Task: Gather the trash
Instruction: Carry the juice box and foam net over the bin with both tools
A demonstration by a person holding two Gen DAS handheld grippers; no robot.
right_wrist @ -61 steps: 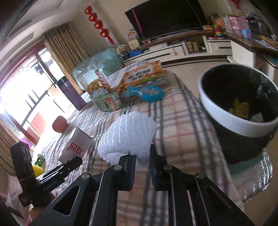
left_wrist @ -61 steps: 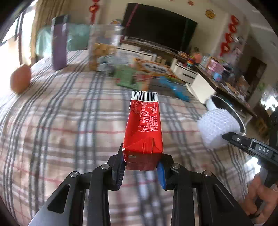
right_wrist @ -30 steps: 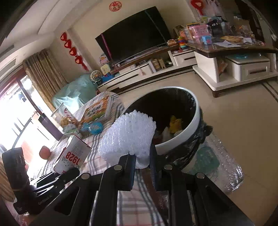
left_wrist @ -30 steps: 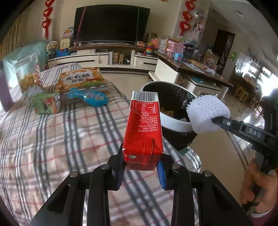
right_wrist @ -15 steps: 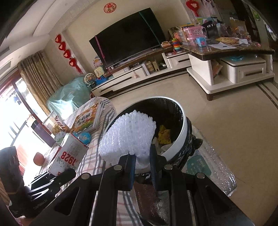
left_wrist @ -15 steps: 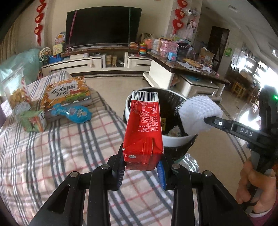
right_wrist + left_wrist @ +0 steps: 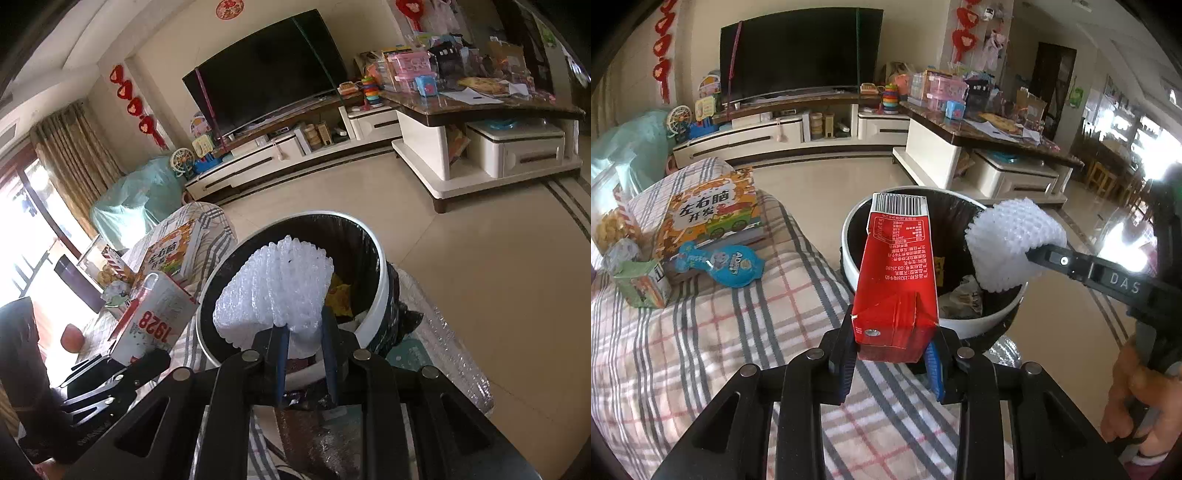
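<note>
Both grippers now over bin [image 7: 380, 291]; right gripper [image 7: 304, 334] loosening on foam net [image 7: 275, 291]; left gripper [image 7: 894, 354] clamps carton [image 7: 897, 273].

Daylight floods both views: a blown-out window [image 7: 26, 236] whitens the right view's left edge, and glare burns the left view's right edge. The floor [image 7: 480, 266] shines softly. Fisheye bending curves walls, with black vignette corners. Focus stays sharp throughout.

Red carton [image 7: 897, 280], white foam net [image 7: 277, 291] over bin [image 7: 380, 295]
</note>
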